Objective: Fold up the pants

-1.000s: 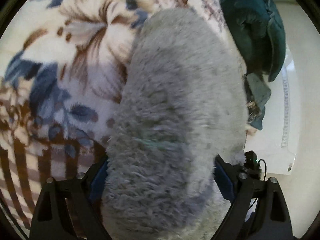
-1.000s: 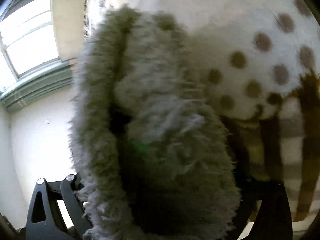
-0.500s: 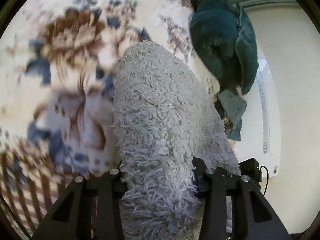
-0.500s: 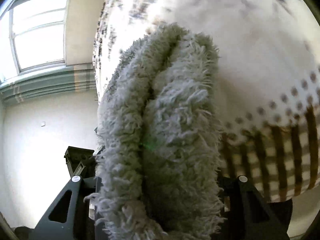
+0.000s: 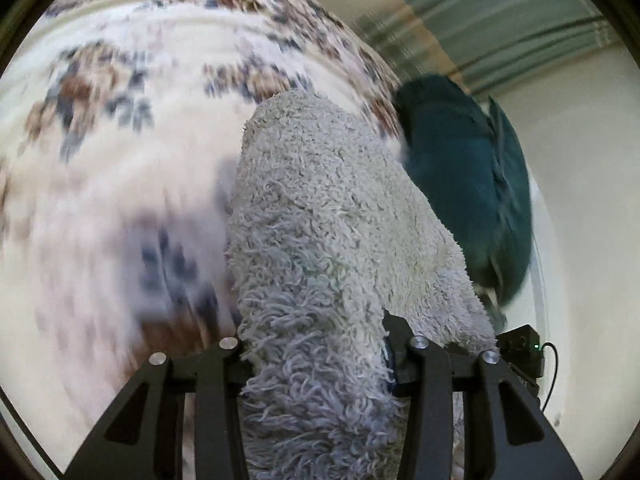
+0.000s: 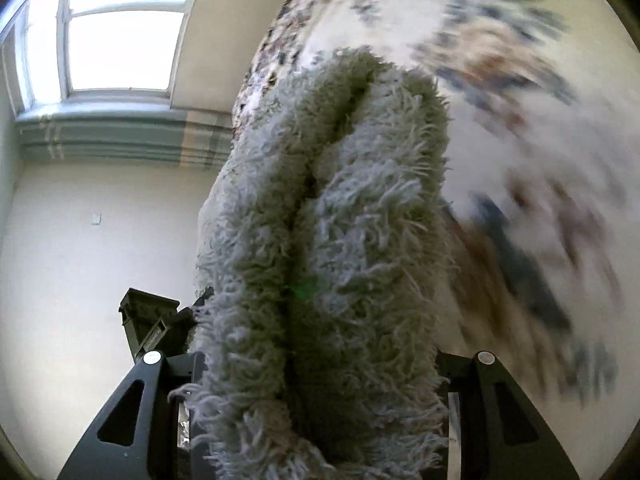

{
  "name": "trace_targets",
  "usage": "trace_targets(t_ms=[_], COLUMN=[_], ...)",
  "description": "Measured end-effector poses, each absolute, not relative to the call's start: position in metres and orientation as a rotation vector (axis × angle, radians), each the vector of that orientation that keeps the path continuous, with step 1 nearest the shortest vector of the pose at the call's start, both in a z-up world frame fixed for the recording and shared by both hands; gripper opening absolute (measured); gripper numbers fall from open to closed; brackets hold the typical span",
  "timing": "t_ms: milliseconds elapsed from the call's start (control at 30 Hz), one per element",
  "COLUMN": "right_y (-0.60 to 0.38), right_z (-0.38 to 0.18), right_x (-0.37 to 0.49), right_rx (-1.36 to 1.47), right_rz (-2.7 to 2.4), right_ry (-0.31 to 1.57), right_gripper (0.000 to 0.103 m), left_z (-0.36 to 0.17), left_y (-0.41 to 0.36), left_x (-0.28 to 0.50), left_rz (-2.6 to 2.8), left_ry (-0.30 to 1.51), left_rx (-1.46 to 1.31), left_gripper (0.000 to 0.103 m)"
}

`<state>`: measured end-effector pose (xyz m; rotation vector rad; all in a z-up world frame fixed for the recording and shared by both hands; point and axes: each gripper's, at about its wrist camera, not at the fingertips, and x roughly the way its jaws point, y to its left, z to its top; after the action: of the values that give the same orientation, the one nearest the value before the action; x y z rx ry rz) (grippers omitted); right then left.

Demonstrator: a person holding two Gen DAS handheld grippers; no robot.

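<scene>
We see the pants (image 5: pixel 336 240), a shaggy pale grey fleece garment, bunched up and filling the middle of both wrist views. Our left gripper (image 5: pixel 316 352) is clenched on one bundle of the fleece, which passes between its two black fingers (image 5: pixel 216 380) and spills down toward the camera. Our right gripper (image 6: pixel 320 364) grasps another thick part of the same garment; there the fabric (image 6: pixel 328 220) shows as two rolls lying side by side with a dark crease between them, and it covers the inner faces of the fingers (image 6: pixel 492 396).

The pants hang in the grippers over a floral bedspread (image 5: pixel 120 160) in cream with brown and blue flowers; its pattern is smeared by blur, and we cannot tell whether the far end of the fleece touches it. In the left view a dark teal garment (image 5: pixel 472 184) lies at the right edge of the bedspread, just beside the fleece. Beyond it stands a pale wall (image 5: pixel 580 200). In the right view a bright window (image 6: pixel 120 28) sits high at the left, above a grey-green striped band (image 6: pixel 120 140) on the wall.
</scene>
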<state>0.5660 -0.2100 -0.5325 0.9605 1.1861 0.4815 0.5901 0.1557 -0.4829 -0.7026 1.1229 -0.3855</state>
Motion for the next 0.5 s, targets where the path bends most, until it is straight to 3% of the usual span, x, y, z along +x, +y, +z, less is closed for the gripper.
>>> trace_targets(t_ms=[233, 433, 500], right_y=[-0.167, -0.15, -0.148], right_z=[-0.587, -0.635, -0.646], right_x=[0.708, 0.765, 0.773], right_rx=[0.863, 0.823, 0.813], right_rz=[0.55, 0.534, 0.515], right_ry=[1.192, 1.256, 1.293], right_gripper=[0.045, 0.045, 0.056], left_z=[-0.544, -0.594, -0.601], left_y=[0.199, 0.215, 0.219], left_x=[0.707, 0.742, 0.742], left_rz=[-0.34, -0.277, -0.263], left_ry=[1.09, 1.148, 1.174], left_rx=[-0.712, -0.726, -0.724], left_gripper=[0.039, 0.04, 0.044])
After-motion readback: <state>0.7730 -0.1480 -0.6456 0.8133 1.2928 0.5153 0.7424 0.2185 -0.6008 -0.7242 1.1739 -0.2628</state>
